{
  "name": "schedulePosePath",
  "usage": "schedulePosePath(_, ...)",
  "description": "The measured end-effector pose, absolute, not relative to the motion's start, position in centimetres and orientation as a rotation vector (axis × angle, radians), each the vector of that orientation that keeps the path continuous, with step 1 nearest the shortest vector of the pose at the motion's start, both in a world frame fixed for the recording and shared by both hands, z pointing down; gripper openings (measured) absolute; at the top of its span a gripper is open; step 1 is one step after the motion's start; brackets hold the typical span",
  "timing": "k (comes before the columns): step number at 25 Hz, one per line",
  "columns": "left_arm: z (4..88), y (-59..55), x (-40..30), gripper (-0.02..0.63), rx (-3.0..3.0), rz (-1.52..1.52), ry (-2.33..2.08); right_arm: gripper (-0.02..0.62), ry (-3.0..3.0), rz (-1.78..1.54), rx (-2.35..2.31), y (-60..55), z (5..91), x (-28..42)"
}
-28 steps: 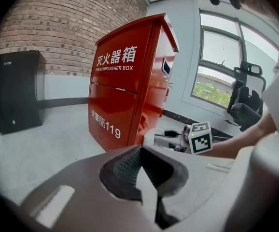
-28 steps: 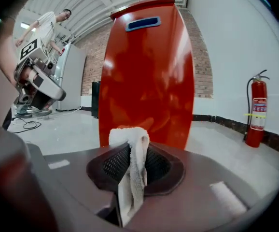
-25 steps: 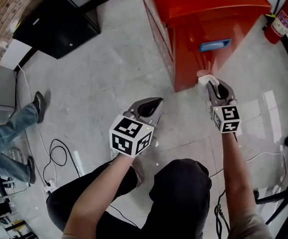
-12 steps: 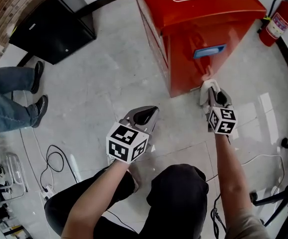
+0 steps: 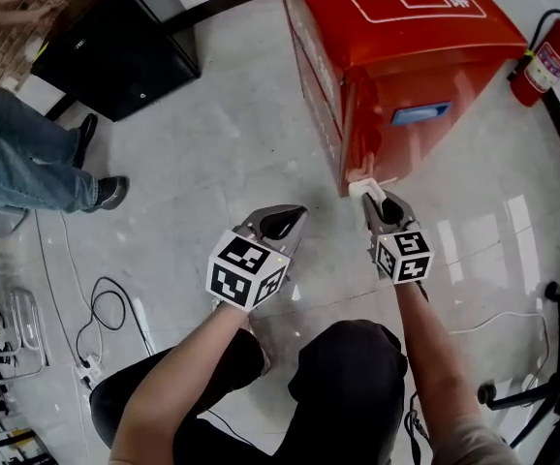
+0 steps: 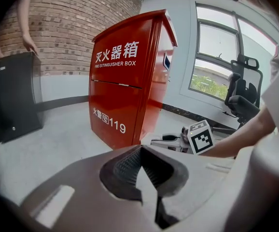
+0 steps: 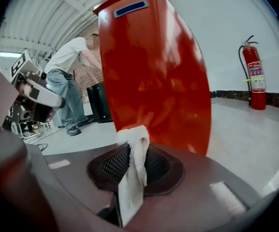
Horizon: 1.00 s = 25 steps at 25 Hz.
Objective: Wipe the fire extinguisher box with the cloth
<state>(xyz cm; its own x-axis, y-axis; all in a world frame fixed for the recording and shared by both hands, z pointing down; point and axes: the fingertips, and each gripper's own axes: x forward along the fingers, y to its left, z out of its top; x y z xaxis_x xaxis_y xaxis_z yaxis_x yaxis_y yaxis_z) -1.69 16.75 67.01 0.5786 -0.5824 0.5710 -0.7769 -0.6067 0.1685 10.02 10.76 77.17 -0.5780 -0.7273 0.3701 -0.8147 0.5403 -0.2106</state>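
Red fire extinguisher box (image 5: pixel 396 56), upright at 1 o'clock in the head view. White cloth (image 5: pixel 362 187) pinched in the right claw (image 5: pixel 377 201), its tuft at the box's bottom corner, contact unclear. Left claw (image 5: pixel 278 223) closed, empty, at the box's 7 o'clock. Risk: little cloth protrudes, so hard tips may scrape paint, and drag may pull it loose. Glossy tiled floor (image 5: pixel 212 153); cables (image 5: pixel 106 308) at 8 o'clock; black cabinet (image 5: pixel 115 51) at 11; extinguisher (image 5: pixel 548 51) at 2.

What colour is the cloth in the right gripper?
White cloth; the right gripper view shows it best.
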Motion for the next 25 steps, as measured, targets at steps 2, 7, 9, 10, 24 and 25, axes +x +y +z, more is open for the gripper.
schedulePosePath(2,67.0,16.9,-2.0,0.0,2.414,0.69,-1.082,0.086,-2.597,0.521,1.223,11.5,76.0,8.0)
schedulePosePath(7,66.1,16.9,-2.4,0.002,2.495,0.746,-0.972,0.086,-2.764,0.51,1.035,13.4,70.8,4.4)
schedulePosePath(9,65.5,17.0,-2.3,0.072,2.533,0.766,-0.891,0.086,-2.831,0.48,0.963,14.3,67.8,3.4)
schedulePosePath(10,65.0,17.0,-2.3,0.106,2.548,0.776,-0.859,0.086,-2.862,0.453,0.923,14.8,66.2,3.0)
schedulePosePath(24,51.8,17.0,1.3,0.106,2.88,0.51,-0.586,0.139,-3.023,0.156,0.745,17.6,51.6,3.6)
schedulePosePath(25,50.8,16.5,1.2,0.106,2.897,0.485,-0.627,0.18,-3.011,0.135,0.804,17.3,51.1,4.3)
